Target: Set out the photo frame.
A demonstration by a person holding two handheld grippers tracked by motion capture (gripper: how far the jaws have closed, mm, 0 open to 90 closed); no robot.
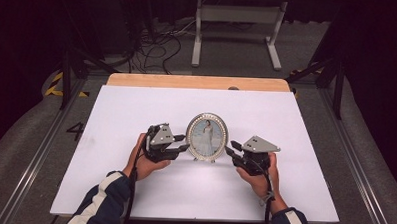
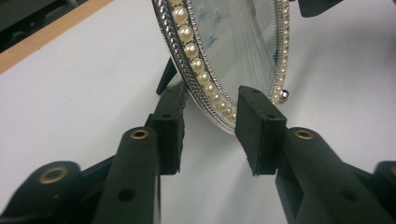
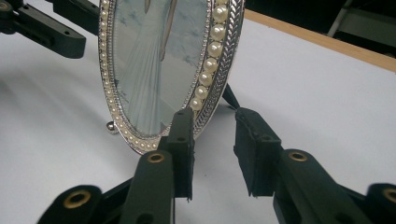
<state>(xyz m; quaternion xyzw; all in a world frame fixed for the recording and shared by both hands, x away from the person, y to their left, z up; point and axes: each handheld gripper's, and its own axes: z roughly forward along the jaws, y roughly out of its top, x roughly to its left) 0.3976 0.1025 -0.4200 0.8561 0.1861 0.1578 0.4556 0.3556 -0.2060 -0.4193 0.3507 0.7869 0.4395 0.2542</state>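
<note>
an oval picture frame (image 1: 206, 136), rimmed with pearls and silver braid, stood upright near the middle of the white worktop (image 1: 133, 190), leaning on a dark back strut and small ball feet. the left hand-held gripper (image 1: 184, 143) sat at the frame's left lower edge and the right hand-held gripper (image 1: 230, 147) at its right lower edge. in the left gripper view the frame's rim (image 2: 205, 88) lay between the two spread pads with clear gaps on both sides; nothing was pinched. the right gripper view showed the same: jaws apart, the rim (image 3: 210, 70) just beside the left pad, perhaps brushing it, the other pad well off.

the risk, as i judged it, was tipping. the frame balanced on a thin strut, so a pad catching the beaded rim while either hand pulled away could drag it over or spin it on the smooth sheet. drawing both hands straight back along the rim's plane looked safest.
</note>
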